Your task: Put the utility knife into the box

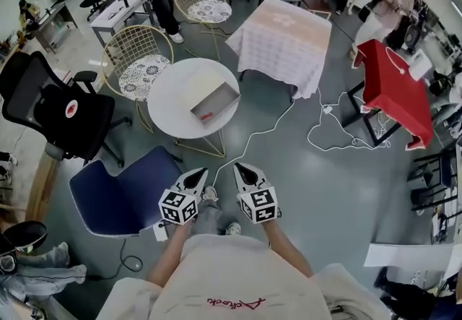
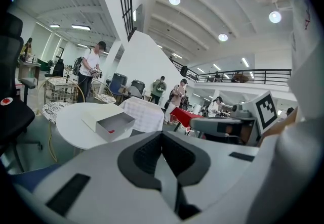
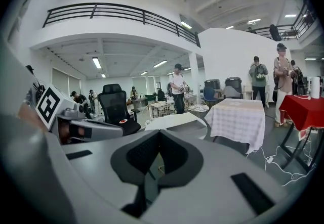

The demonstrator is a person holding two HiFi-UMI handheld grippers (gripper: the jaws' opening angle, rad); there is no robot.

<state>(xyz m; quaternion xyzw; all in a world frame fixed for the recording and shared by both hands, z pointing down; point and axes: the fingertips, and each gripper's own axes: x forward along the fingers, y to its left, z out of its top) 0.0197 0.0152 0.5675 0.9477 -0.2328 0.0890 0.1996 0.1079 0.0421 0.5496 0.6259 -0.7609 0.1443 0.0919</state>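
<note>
The person stands on the grey floor (image 1: pixel 317 188) with a pair of tongs in each hand, both pointing toward 12 o'clock. The left tongs (image 1: pixel 198 175) have their jaws pressed together with nothing between them, as the left gripper view confirms. The right tongs (image 1: pixel 242 169) are closed just the same and also hold nothing. The two pairs are side by side and near each other but not touching.

At 12 o'clock from the tongs, well apart from them, is a round white tabletop (image 1: pixel 173 87). An open box (image 1: pixel 216 98) sits on its 3 o'clock half. The utility knife (image 1: pixel 207 115) shows only as a small red shape on the box floor, near the wall closest to the person, and is too small for any detail to be made out.

A blue chair (image 1: pixel 126 192) is at 9 o'clock from the left tongs and a black office chair (image 1: pixel 65 116) at 10 o'clock. A table under a checked cloth (image 1: pixel 281 40) is at 1 o'clock and a red table (image 1: pixel 393 91) at 2 o'clock. A white cable (image 1: pixel 253 138) trails across the floor.
</note>
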